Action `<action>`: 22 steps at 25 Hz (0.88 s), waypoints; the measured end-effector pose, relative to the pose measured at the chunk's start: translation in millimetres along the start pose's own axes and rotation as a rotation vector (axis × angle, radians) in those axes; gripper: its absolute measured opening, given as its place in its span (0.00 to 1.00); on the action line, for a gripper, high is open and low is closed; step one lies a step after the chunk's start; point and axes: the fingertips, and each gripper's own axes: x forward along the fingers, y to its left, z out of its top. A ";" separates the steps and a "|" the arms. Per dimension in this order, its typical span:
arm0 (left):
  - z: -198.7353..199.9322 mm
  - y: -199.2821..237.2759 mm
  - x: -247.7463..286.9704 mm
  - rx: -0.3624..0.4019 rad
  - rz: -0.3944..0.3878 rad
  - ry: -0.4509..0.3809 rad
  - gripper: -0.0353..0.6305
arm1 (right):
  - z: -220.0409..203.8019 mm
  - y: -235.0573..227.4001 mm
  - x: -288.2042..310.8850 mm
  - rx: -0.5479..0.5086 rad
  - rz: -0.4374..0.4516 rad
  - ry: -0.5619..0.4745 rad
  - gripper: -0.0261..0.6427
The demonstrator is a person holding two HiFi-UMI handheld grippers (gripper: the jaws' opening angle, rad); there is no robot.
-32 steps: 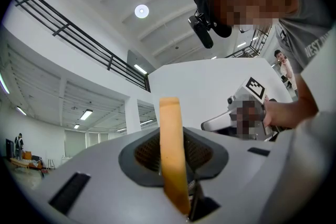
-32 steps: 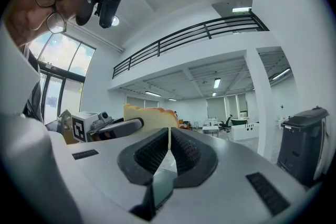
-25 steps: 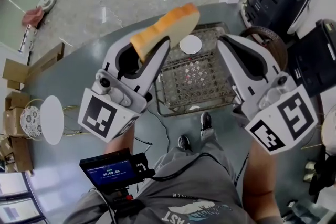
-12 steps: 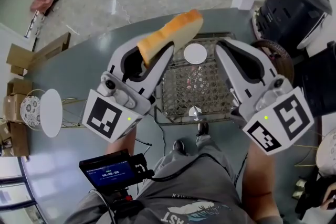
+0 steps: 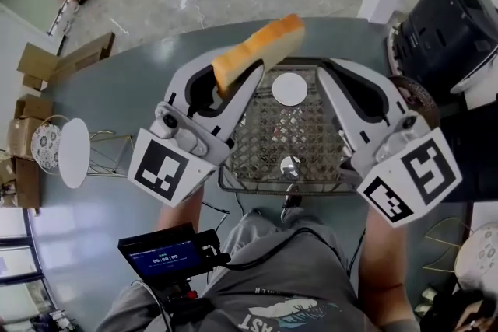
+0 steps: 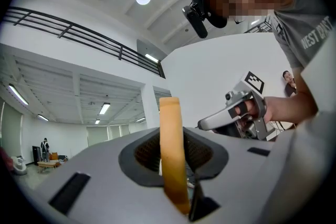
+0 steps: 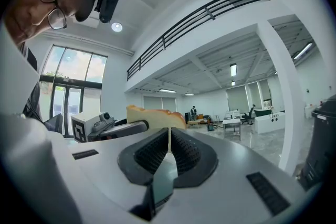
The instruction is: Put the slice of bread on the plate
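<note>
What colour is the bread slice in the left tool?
Golden orange-tan bread slice, clearest in the head view.

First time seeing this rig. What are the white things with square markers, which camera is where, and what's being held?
No robot here: a person holds a two-jaw gripper in each hand, and the marker cubes are part of them. The top-down picture comes from a camera on the person's head. The other two come from cameras riding on each gripper, looking along its jaws. The left gripper has its jaws shut on a slice of bread, seen edge-on in its own view. The right gripper has its jaws together with nothing between them. Below them, on the grey table, stands a wire basket holding a small white disc, probably the plate.
</note>
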 end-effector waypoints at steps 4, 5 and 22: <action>-11.0 -1.0 12.4 0.023 0.019 0.036 0.19 | -3.5 -11.8 2.0 0.009 0.027 0.006 0.05; -15.1 -0.9 14.0 0.030 0.023 0.048 0.19 | -5.2 -13.7 3.0 0.013 0.034 0.007 0.05; -137.8 21.7 42.9 0.122 0.008 0.270 0.19 | -44.9 -47.5 38.4 0.090 0.026 0.082 0.05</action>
